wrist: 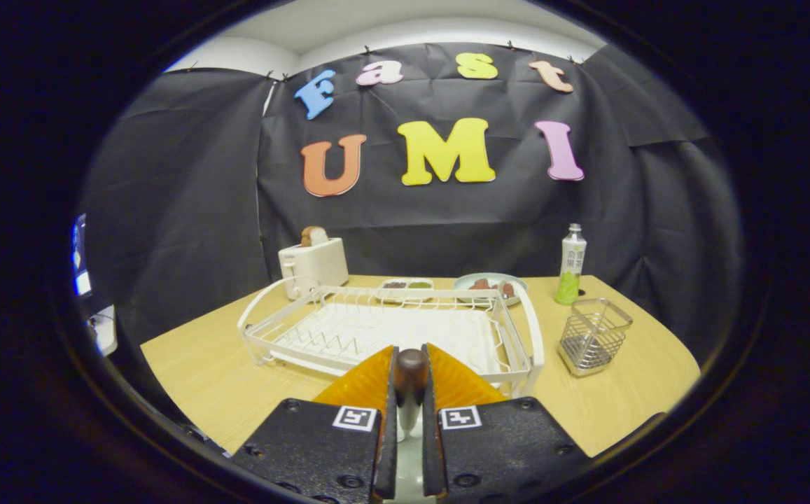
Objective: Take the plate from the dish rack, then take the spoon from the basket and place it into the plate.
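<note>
My gripper (410, 381) is clamped tight on the spoon (410, 378), both fingers pressing its dark handle end, long axis running up between them. I'm level above the wooden table (222, 378), dish rack (390, 329) just ahead, wire basket (594, 336) beyond to the right.

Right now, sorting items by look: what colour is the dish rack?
White, clearest in the gripper view: the dish rack.

We list a dish rack (390, 329) mid-tabletop (194, 371), a basket (594, 336) right of it. Along the far edge we log toaster (313, 264), tray (406, 285), plate (490, 285), bottle (572, 264).
</note>
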The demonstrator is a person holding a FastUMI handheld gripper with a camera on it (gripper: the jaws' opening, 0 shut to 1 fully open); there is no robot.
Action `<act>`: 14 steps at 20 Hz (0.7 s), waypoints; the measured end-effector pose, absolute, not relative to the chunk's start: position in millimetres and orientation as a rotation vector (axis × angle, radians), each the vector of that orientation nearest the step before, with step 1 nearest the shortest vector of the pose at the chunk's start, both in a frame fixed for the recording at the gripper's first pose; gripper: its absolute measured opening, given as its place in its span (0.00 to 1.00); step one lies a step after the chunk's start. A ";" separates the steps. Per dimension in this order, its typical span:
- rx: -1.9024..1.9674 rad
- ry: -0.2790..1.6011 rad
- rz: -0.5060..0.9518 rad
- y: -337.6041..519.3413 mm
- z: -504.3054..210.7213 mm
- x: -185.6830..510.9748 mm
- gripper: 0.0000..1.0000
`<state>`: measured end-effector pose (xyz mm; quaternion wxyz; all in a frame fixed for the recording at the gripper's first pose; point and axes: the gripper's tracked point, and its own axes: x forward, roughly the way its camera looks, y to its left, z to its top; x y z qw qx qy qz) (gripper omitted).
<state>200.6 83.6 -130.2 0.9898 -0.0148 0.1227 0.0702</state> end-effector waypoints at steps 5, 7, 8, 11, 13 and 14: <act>-0.021 0.260 0.112 70.4 -125.8 198.5 0.38; -0.053 0.251 0.075 60.0 -120.5 191.8 0.70; -0.062 0.240 0.052 55.2 -118.9 188.1 0.86; -0.071 0.208 -0.005 46.7 -108.8 172.6 1.00; -0.073 0.201 -0.025 46.4 -104.8 161.3 1.00; -0.072 0.195 -0.015 50.4 -102.7 154.5 1.00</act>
